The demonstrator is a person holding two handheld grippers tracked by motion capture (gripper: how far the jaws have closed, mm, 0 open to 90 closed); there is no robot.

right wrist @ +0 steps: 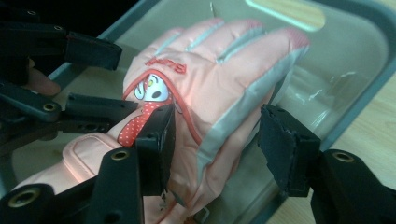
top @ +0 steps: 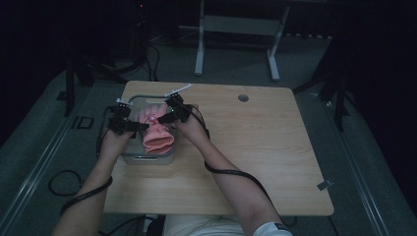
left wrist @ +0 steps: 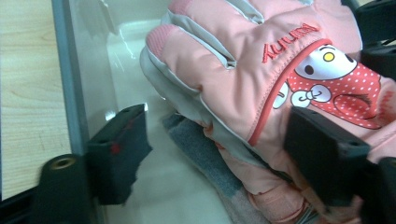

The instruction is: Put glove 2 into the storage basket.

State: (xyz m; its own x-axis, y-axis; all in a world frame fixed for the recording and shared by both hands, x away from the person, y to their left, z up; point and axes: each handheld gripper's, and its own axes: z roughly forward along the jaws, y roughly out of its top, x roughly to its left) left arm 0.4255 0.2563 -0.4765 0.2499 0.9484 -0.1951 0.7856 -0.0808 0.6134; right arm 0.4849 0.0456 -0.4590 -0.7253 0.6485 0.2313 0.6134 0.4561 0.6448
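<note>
A pink padded glove [top: 156, 130] with a cartoon patch lies in a clear plastic bin [top: 147, 160] at the table's left side, its cuff over the near rim. My left gripper [top: 141, 126] reaches in from the left and my right gripper [top: 161, 118] from the right. In the left gripper view the jaws [left wrist: 219, 140] stand wide apart, one pad over the bin floor, the other against the glove [left wrist: 243, 70]. The right gripper's jaws [right wrist: 222, 135] straddle the glove's [right wrist: 219, 84] outer edge, and the right pad is clear of it. Both are open.
The wooden table [top: 255, 157] stretches to the right of the bin, with a round cable hole [top: 243, 97] near its far edge. A metal stand [top: 236, 29] is on the floor behind. Cables trail from both forearms.
</note>
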